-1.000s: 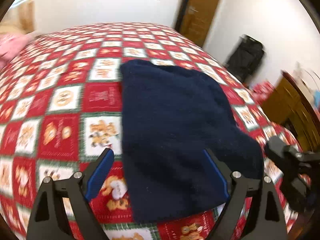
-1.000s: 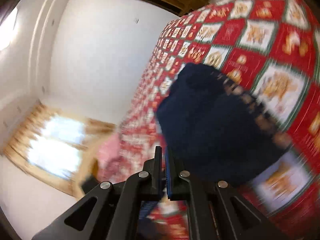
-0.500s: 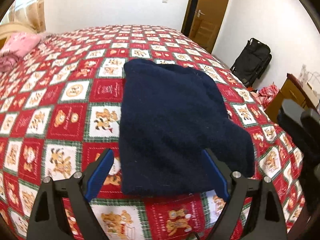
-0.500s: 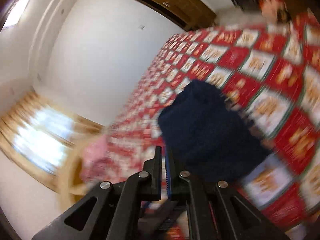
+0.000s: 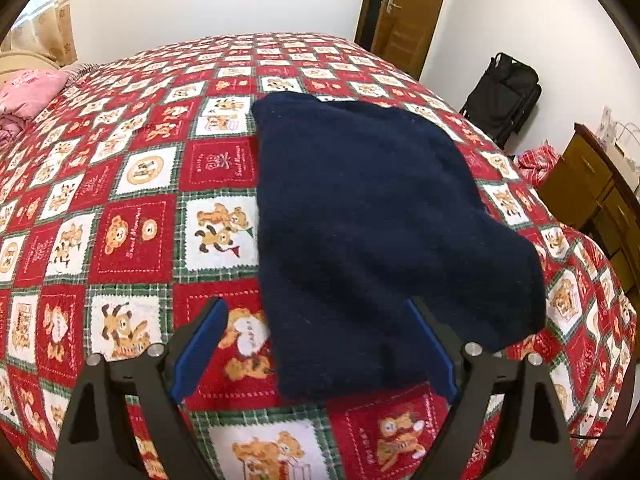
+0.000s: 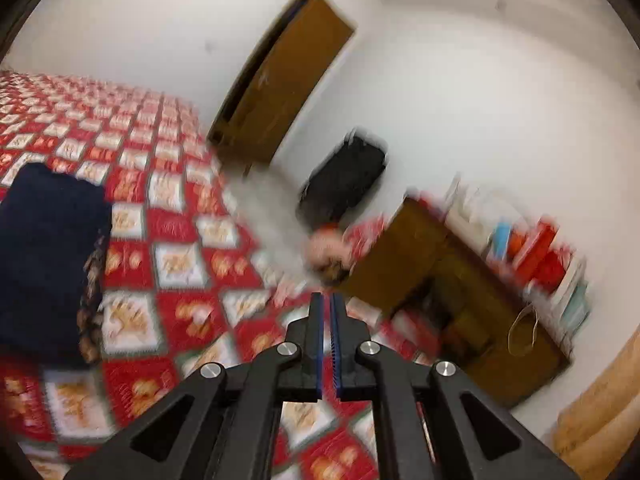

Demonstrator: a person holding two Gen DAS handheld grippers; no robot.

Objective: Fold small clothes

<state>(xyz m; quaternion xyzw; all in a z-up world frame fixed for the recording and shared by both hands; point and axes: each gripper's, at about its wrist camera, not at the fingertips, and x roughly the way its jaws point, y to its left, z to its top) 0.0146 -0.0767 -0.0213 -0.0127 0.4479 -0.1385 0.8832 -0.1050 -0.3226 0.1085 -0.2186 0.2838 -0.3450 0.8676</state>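
A folded navy knit garment (image 5: 372,224) lies on the red teddy-bear quilt (image 5: 132,224) of a bed. My left gripper (image 5: 320,308) hovers open over the garment's near end, its blue-padded fingers (image 5: 202,342) wide apart and touching nothing. In the right wrist view the same garment (image 6: 48,260) lies far left, a patterned edge showing along its right side. My right gripper (image 6: 326,300) is shut with nothing between its pads, raised off the bed and pointing at the bed's corner and the room beyond, well away from the garment.
A pink bundle (image 5: 24,92) sits at the bed's far left. A brown door (image 5: 408,12), a black suitcase (image 5: 500,96) and a wooden dresser (image 5: 592,184) stand to the right. In the right wrist view the dresser (image 6: 440,276) carries colourful clutter, blurred.
The right gripper has rolled and swung away from the garment, which now lies at the left edge of its view. It has left the left wrist view. The left gripper barely moved.
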